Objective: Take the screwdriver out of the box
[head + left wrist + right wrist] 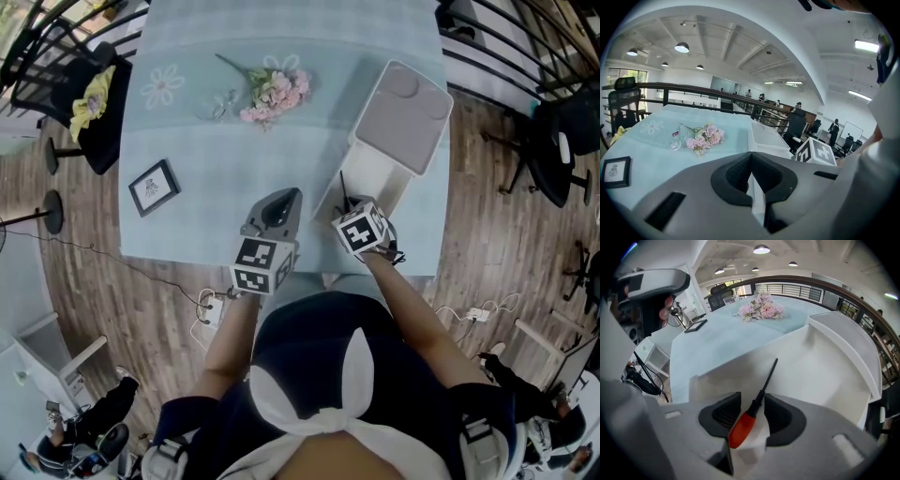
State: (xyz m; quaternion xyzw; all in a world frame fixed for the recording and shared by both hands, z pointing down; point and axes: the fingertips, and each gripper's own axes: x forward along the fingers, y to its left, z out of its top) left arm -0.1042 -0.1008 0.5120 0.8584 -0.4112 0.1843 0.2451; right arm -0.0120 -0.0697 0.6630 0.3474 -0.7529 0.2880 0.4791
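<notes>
Right gripper (pixel 752 401) around screwdriver (pixel 762 389), over box (pixel 825 376)

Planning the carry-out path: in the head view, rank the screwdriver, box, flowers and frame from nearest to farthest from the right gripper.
1. The screwdriver, between the fingers of the right gripper.
2. The box, just ahead of it, on the right side of the table.
3. The flowers, at the far middle.
4. The frame, off at the left edge.
</notes>
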